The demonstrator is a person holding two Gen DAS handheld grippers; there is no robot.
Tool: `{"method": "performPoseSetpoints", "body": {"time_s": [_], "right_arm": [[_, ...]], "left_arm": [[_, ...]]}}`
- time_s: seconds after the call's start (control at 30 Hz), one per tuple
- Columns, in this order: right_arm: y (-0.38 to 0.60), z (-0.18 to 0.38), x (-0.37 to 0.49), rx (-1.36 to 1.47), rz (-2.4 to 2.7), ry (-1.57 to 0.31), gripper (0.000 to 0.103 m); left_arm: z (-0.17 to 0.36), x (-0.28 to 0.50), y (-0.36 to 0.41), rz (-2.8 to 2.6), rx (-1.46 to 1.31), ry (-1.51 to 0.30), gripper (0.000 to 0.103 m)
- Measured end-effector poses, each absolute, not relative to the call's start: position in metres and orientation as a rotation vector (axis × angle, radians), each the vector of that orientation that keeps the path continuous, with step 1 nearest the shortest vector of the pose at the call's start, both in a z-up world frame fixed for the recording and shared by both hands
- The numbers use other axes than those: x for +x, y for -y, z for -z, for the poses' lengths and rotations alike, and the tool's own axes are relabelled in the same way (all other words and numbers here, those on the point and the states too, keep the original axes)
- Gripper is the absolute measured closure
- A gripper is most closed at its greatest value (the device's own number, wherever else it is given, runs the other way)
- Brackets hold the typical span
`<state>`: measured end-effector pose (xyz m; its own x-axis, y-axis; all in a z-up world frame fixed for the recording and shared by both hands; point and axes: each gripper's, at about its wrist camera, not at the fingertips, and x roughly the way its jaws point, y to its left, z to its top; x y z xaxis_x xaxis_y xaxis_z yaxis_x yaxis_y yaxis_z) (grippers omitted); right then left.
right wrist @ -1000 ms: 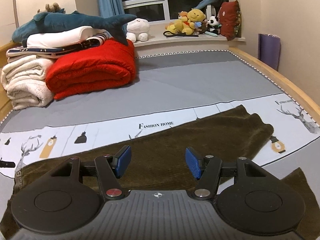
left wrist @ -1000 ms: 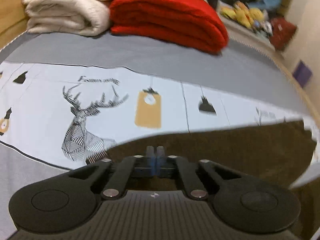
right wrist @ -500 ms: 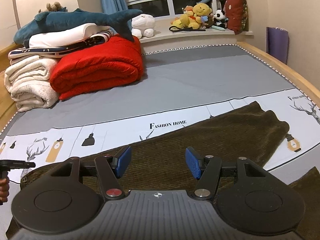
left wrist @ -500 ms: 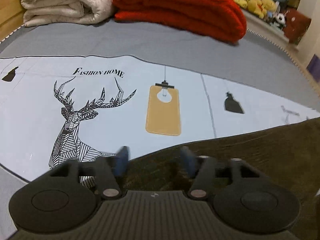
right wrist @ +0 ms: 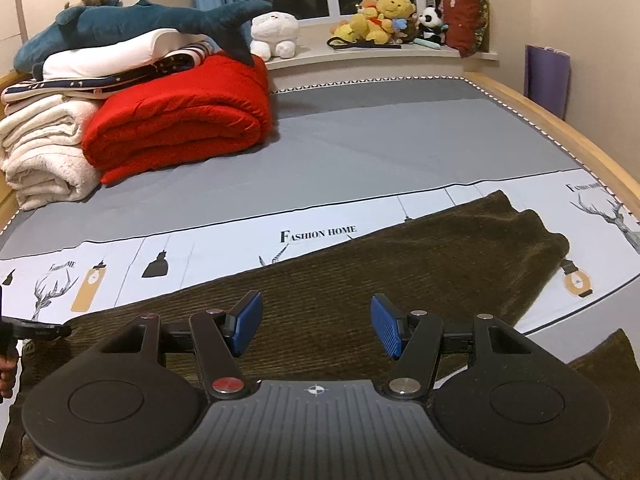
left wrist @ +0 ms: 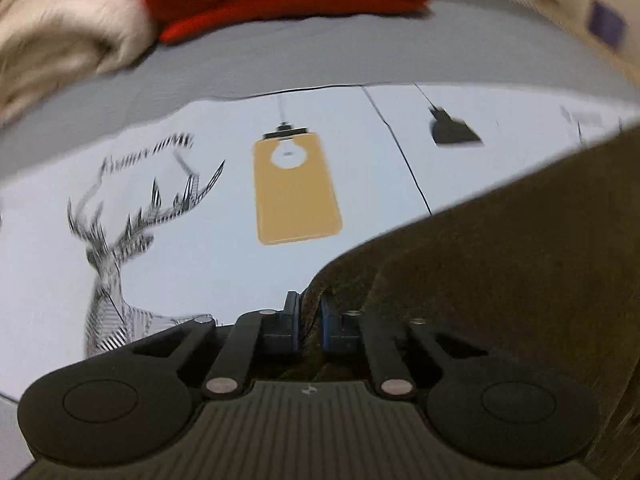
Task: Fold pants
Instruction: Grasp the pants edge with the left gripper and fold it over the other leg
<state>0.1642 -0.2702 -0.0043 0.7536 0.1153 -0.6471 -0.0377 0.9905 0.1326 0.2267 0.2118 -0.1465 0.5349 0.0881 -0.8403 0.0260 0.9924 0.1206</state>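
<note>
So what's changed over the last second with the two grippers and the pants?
The left gripper opened, dropped to the pants and closed on their edge, pinching a fold of cloth. The right gripper stayed open above the pants, barely moving. The blankets and the rest of the bed are unchanged.

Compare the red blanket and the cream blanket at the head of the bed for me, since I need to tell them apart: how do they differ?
The red blanket is vivid red; the cream blanket is off-white. The red blanket looks smooth and puffy, the cream blanket fluffier. The red blanket lies nearer the bed's middle, the cream blanket towards the wooden bed edge. Both are folded, lie side by side touching, and carry other folded bedding.
</note>
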Motion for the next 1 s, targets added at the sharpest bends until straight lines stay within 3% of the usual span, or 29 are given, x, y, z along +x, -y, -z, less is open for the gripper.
{"method": "performPoseSetpoints", "body": {"time_s": [0.3, 0.6, 0.87, 1.0], "right_arm": [[0.283, 0.006, 0.156, 0.117, -0.035, -0.712, 0.041], [0.294, -0.003, 0.139, 0.186, -0.029, -0.703, 0.041], [0.302, -0.017, 0.109, 0.15, -0.06, -0.671, 0.041], [0.319, -0.018, 0.104, 0.213, -0.034, -0.684, 0.041]], "left_arm": [[0.091, 0.191, -0.2, -0.015, 0.114, -0.938, 0.098], [0.025, 0.066, -0.163, 0.15, 0.103, -0.97, 0.101], [0.052, -0.002, -0.157, 0.243, 0.074, -1.137, 0.1], [0.051, 0.003, -0.183, 0.194, -0.069, -1.133, 0.08]]}}
